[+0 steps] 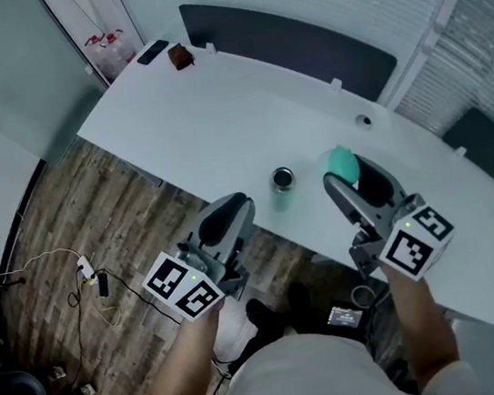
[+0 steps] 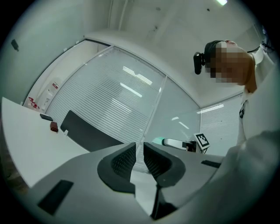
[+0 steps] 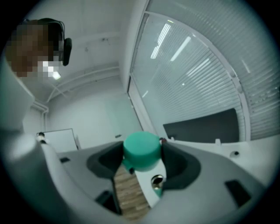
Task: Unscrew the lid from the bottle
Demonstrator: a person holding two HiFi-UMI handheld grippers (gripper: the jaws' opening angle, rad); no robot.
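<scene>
Fingers (image 3: 174, 162) of the right gripper (image 3: 142, 153) are closed on the teal lid (image 3: 141, 150). Their dark pads press its sides from left and right, and its flat top faces the camera at the centre of the right gripper view. In the head view the lid (image 1: 343, 165) shows as a teal patch at the tip of the right gripper (image 1: 355, 176), right of centre and clear of the bottle. Fingers (image 2: 124, 159) of the left gripper (image 2: 139, 152) stand all but together, with only a thin slit between the ribbed pads and nothing in it. In the head view the left gripper (image 1: 231, 214) sits left of centre. Its marker cube (image 1: 183, 286) lies toward the lower left, and the right one's marker cube (image 1: 416, 241) toward the lower right.

The bottle (image 1: 283, 186) stands upright on the white surface (image 1: 217, 123), close to the edge nearest the person. It is between the two grippers and touches neither, and its mouth is open. The right gripper view shows the bottle (image 3: 156, 181) small, just below the lid. A dark panel (image 1: 297, 42) runs along the far edge of the surface, at upper centre. At the upper left end lie a small brown object (image 1: 180, 56) and a flat black object (image 1: 153, 51). Wood-patterned floor (image 1: 93, 215) fills the left of the frame, with cables (image 1: 83, 272) at lower left.
</scene>
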